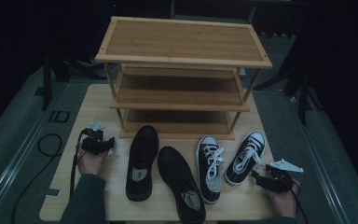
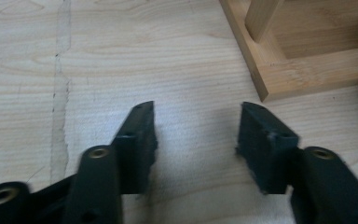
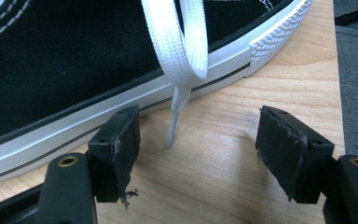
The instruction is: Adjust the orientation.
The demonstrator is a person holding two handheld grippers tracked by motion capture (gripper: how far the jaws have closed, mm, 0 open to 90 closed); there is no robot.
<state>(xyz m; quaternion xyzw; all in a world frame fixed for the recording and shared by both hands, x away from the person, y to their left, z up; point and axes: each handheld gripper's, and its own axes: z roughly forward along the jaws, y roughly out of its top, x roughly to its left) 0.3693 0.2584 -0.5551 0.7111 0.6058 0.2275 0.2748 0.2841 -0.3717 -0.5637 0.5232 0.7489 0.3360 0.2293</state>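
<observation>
Four shoes lie on the wooden table (image 1: 98, 109) in front of a three-shelf bamboo rack (image 1: 182, 51). Two are all black (image 1: 142, 161) (image 1: 181, 182); two are black-and-white sneakers (image 1: 209, 168) (image 1: 245, 156). My left gripper (image 1: 110, 142) rests at the table's left, beside the left black shoe, and is open. In the left gripper view its jaws (image 2: 196, 140) stand apart over bare wood near the rack's bottom corner (image 2: 307, 70). My right gripper (image 1: 257, 177) sits at the right sneaker's heel, open. In the right gripper view (image 3: 198, 144) a white lace (image 3: 182, 51) hangs from the sneaker (image 3: 74, 60) between the jaws, untouched.
All three shelves of the rack are bare. The table's right edge (image 3: 331, 93) runs close past my right gripper. Dark floor surrounds the table, and a black cable (image 1: 51, 144) loops on it at the left.
</observation>
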